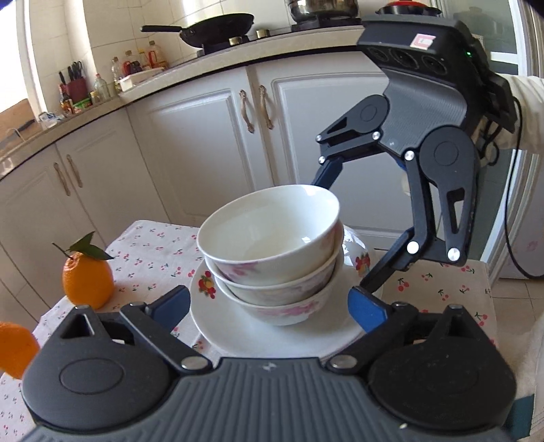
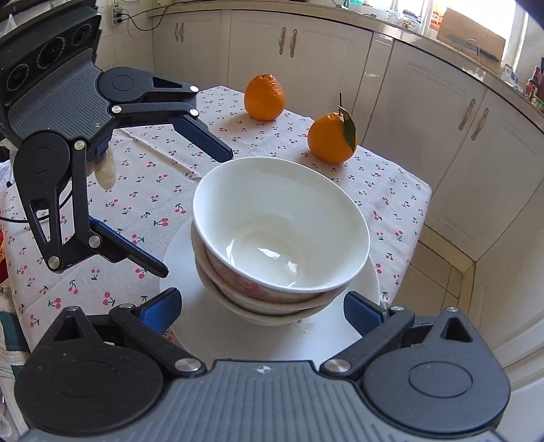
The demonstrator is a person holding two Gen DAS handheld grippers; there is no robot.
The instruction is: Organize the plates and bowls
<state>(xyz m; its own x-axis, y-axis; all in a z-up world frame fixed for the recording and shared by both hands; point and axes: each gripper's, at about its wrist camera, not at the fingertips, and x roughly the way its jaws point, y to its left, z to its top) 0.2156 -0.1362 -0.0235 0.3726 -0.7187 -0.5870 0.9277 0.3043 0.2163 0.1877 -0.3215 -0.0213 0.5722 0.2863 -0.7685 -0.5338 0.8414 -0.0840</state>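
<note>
Three white bowls with pink flower prints (image 1: 268, 234) (image 2: 282, 231) sit nested in a stack on a white plate with fruit prints (image 1: 272, 336) (image 2: 204, 323). The plate rests on a table under a cherry-print cloth (image 1: 153, 244) (image 2: 153, 176). My left gripper (image 1: 270, 306) (image 2: 195, 212) is open, its blue fingertips on either side of the stack and clear of it. From the opposite side, my right gripper (image 2: 261, 306) (image 1: 341, 234) is open as well, its fingertips wide apart around the stack. Neither gripper holds anything.
Two oranges (image 2: 264, 97) (image 2: 331, 137) stand on the cloth beyond the stack; one has a leaf (image 1: 86, 278). White kitchen cabinets (image 1: 210, 142) surround the table. The counter carries a black pan (image 1: 217, 29), bottles and a knife block.
</note>
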